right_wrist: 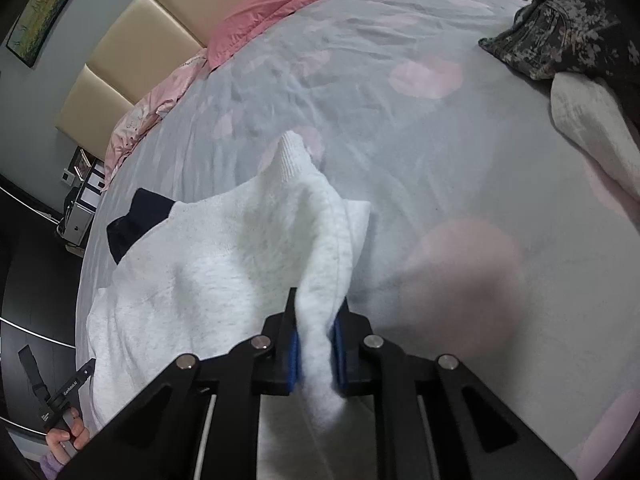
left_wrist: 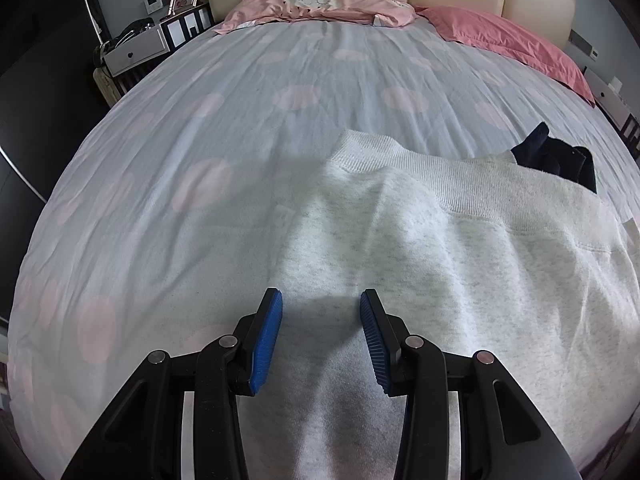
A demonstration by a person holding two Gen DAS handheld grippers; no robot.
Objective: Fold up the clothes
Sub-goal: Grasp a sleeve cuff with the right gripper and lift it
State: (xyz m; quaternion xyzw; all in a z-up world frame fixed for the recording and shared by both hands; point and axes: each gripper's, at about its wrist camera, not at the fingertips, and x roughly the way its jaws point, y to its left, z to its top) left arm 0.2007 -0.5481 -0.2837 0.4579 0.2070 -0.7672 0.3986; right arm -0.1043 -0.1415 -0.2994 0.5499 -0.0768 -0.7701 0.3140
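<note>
A light grey sweatshirt (left_wrist: 460,248) lies spread on the bed, its ribbed hem toward the pillows. My left gripper (left_wrist: 320,300) is open and empty, hovering over the sweatshirt's near left edge. In the right wrist view my right gripper (right_wrist: 316,320) is shut on a fold of the same sweatshirt (right_wrist: 224,264), holding that part lifted off the bed, with a ribbed cuff (right_wrist: 292,156) sticking up beyond. A dark navy garment (left_wrist: 560,156) lies partly under the sweatshirt's far side; it also shows in the right wrist view (right_wrist: 138,216).
The bed has a grey sheet with pink dots (left_wrist: 240,120) and pink pillows (left_wrist: 508,40) at a beige headboard. A camouflage garment (right_wrist: 560,28) and a white cloth (right_wrist: 592,132) lie at the bed's right. A nightstand (left_wrist: 136,48) stands at the left.
</note>
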